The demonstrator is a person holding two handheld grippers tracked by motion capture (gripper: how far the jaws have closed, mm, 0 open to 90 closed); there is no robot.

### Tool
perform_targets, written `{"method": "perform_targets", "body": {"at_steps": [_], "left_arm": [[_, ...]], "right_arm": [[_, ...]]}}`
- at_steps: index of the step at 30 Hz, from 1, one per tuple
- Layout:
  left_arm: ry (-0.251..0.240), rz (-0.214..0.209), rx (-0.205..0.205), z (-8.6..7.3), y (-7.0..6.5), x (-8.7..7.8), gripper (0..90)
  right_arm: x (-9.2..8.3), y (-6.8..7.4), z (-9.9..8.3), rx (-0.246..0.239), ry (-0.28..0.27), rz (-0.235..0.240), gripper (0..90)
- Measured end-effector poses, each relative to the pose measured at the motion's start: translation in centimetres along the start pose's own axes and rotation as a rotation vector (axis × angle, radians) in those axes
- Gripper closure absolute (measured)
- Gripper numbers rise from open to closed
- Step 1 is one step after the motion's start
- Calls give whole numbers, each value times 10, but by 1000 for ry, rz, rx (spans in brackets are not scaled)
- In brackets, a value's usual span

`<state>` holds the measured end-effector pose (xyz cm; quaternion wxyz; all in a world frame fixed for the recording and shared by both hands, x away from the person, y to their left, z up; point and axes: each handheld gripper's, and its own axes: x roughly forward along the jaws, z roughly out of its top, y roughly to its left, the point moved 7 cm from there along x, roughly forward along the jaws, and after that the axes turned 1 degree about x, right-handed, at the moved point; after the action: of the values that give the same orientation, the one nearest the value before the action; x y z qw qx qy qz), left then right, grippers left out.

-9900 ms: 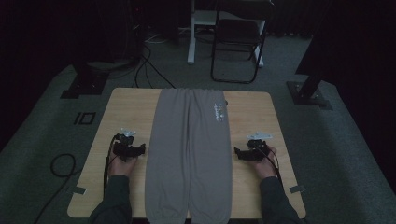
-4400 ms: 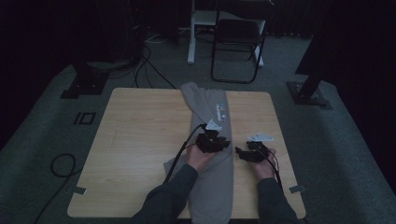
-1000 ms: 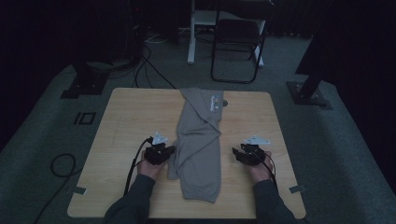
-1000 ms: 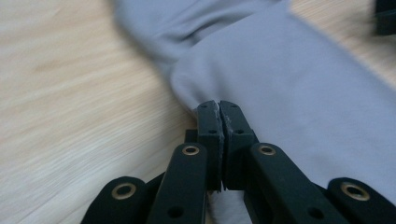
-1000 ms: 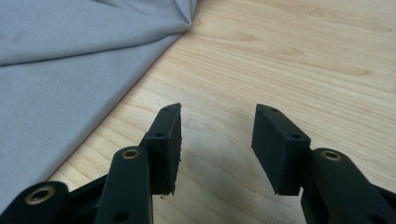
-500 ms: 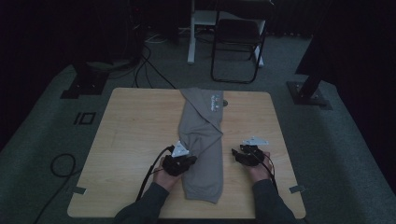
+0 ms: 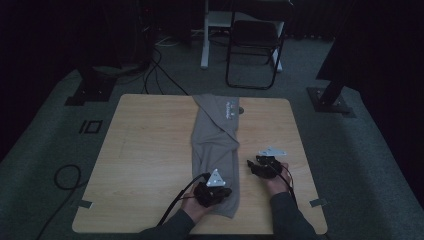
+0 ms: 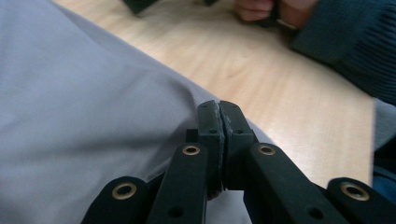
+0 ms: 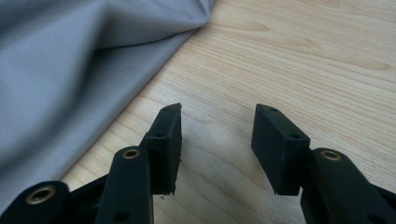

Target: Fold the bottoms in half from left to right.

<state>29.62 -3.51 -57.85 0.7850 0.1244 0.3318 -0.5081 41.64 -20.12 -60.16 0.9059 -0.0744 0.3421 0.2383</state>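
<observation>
The grey pants [image 7: 218, 152] lie folded down the middle of the table [image 7: 140, 150]; they look soft, light and floppy, so an edge or corner is best to pinch. The left gripper [image 7: 214, 192] (jaws pressed together) sits at their 6 o'clock end, but whether cloth is caught I cannot tell. The right gripper view shows the right gripper [image 9: 217, 140] spread over bare wood, pants at 10 o'clock.

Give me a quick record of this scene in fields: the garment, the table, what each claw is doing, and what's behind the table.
garment: grey trousers, folded lengthwise, lying along the middle of the table
surface: light wooden table
left claw: jaws shut, over the near end of the trousers; a pinch of cloth cannot be told
right claw: jaws open, empty, over bare wood beside the trousers
background: dark folding chair on the floor beyond the table
</observation>
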Motion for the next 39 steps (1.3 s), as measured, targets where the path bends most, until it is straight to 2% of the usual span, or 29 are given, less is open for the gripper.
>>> {"method": "perform_targets", "body": {"at_steps": [2,3,5,8,11,15,17,19,23,26,28,30,32,34,39], "left_arm": [[2,-28,16,0,-4,0,870],[-10,-37,18,2,-5,-2,830],[-38,-23,11,5,0,-11,727],[-94,14,-5,10,13,-32,676],[-107,79,-27,3,28,-53,660],[-73,126,-68,-25,40,-68,637],[-57,124,-85,-38,40,-71,625],[-54,112,-85,-44,35,-73,611],[-16,102,-32,-48,19,-67,570],[43,126,-16,-55,16,-58,571],[68,145,-4,-59,17,-51,622],[71,172,9,-58,20,-48,663],[89,178,6,-57,25,-43,667],[80,183,12,-54,30,-39,668],[77,237,30,-42,50,-29,673]], "right_arm": [[-1,2,0,-1,1,3,532],[-2,3,1,-2,-1,6,531],[-7,8,3,-7,-15,15,531],[-21,21,8,-31,-45,48,529],[-36,45,8,-57,-59,130,526],[-54,86,-4,-126,-54,246,528],[-61,104,-13,-150,-40,304,531],[-68,120,-22,-179,-26,349,530],[-73,141,-36,-263,2,391,523],[-69,146,-46,-330,40,377,534],[-63,142,-49,-345,64,351,541],[-57,137,-51,-350,83,326,551],[-53,133,-49,-347,71,320,573],[-48,128,-44,-340,63,299,588],[-35,116,-33,-314,50,265,628]]}}
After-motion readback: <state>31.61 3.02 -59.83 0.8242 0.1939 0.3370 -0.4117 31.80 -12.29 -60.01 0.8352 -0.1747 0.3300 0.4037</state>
